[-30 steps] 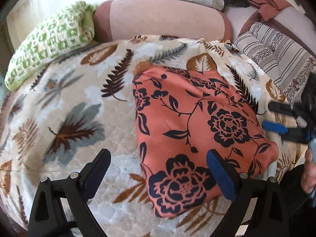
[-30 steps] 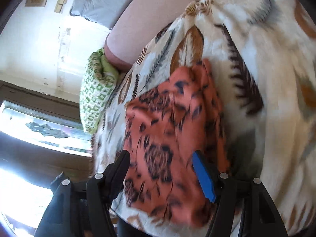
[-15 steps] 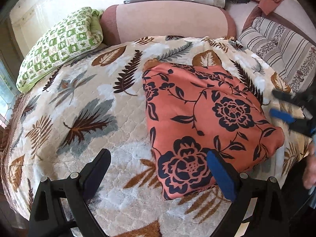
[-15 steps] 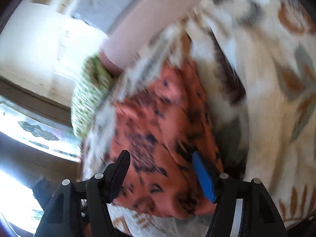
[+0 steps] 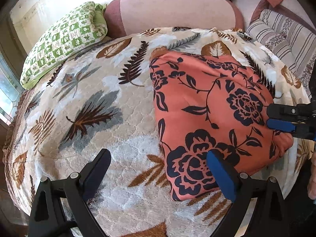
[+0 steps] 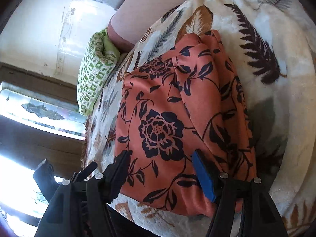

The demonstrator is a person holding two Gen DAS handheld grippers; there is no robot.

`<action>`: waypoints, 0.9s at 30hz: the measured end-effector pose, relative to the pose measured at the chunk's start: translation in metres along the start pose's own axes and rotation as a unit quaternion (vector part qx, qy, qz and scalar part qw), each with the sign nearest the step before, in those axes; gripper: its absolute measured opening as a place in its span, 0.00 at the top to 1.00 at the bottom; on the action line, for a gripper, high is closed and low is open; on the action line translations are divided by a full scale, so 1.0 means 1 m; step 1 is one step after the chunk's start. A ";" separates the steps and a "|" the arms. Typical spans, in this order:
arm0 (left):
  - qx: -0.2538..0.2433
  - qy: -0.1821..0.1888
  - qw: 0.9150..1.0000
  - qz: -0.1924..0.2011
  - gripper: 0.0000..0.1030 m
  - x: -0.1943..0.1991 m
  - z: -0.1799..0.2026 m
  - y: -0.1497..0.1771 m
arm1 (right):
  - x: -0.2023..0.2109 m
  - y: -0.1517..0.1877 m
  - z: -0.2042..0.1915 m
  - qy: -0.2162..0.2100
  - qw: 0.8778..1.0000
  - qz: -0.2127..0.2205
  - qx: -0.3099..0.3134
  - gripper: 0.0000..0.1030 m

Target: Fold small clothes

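Folded garment (image 5: 213,118), one piece of orange cloth printed with dark navy roses and leaves, lies on the leaf-patterned blanket (image 5: 94,102) that covers the bed, toward its right side and near the front edge. The left wrist view looks down on its flat top face and shows it as a rough rectangle. The right wrist view comes in low from the side and shows what the other cannot: stacked layers along the garment's right edge (image 6: 233,90), with a shadow beside it on the blanket (image 6: 272,45).

One green checked pillow (image 5: 65,39) sits at the far left corner against one pink headboard (image 5: 177,13); both views catch them. Only the left wrist view shows the striped cushion (image 5: 284,33) at the far right.

The left gripper (image 5: 158,173) hangs above the blanket with its jaws spread wide, the blue pad over the garment's near corner, holding nothing. The right gripper (image 6: 162,171) is likewise spread wide, straddling the garment's near end without closing on it; in the left wrist view its fingertips (image 5: 280,124) reach in from the right at the cloth's edge.
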State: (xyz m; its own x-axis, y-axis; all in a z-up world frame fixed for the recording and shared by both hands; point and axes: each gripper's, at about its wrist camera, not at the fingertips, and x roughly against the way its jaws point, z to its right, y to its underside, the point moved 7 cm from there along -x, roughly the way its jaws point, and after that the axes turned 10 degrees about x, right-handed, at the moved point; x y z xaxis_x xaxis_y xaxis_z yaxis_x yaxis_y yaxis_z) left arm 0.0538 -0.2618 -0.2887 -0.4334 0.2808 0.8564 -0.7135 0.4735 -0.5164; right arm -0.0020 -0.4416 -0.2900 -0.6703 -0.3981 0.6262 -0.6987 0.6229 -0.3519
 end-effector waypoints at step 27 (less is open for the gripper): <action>0.005 -0.009 1.000 -0.005 0.05 -0.011 0.004 0.006 | -0.003 -0.002 0.005 -0.023 1.000 -0.005 -0.011 0.33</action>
State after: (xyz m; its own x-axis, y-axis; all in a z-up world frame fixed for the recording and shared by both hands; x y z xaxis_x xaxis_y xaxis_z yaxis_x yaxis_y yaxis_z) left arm 0.0520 -0.2655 -0.3015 -0.4358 0.2620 0.8611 -0.7229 0.4680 -0.5083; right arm 0.0001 -0.4455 -0.2944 -0.6740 -0.4353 0.5969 -0.7005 0.6333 -0.3291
